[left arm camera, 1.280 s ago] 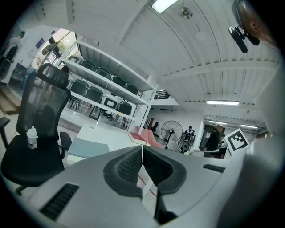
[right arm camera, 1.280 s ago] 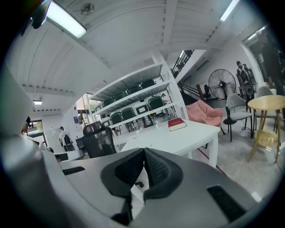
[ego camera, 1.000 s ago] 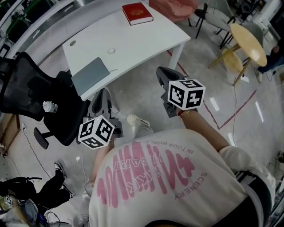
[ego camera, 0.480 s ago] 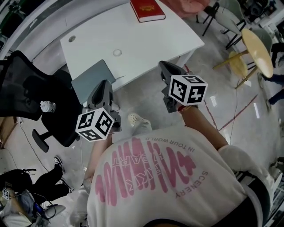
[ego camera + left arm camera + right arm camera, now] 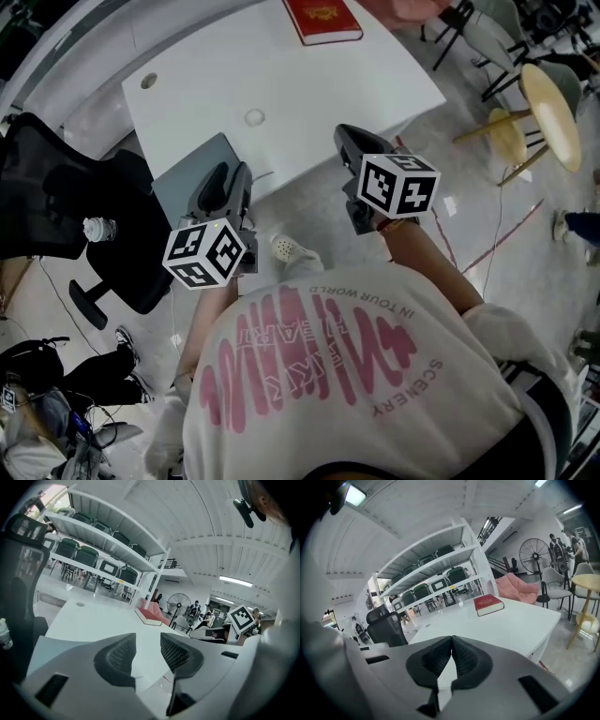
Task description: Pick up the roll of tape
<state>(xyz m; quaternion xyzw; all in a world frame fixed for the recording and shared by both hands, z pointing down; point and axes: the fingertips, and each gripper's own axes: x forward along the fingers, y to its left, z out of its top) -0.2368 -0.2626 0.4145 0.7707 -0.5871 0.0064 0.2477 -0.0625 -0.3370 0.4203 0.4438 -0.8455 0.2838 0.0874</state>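
Note:
The roll of tape (image 5: 254, 117) is a small pale ring lying flat on the white table (image 5: 309, 84), well short of the table's middle. My left gripper (image 5: 227, 178) hovers over the table's near left corner, below and left of the tape. Its jaws have just been opening and stand apart with nothing between them (image 5: 147, 641). My right gripper (image 5: 345, 134) hangs at the table's near edge, to the right of the tape. In the right gripper view its pads meet at the tips, shut on nothing (image 5: 451, 641).
A grey flat pad (image 5: 183, 173) lies on the near left corner under my left gripper. A red book (image 5: 323, 19) rests at the table's far side. A black office chair (image 5: 56, 187) with a bottle (image 5: 97, 228) stands left; a round wooden table (image 5: 553, 98) stands right.
Both grippers have moved forward toward the table, the left one now over its near corner. The left jaws, shut before, now stand apart. The right jaws stay shut.

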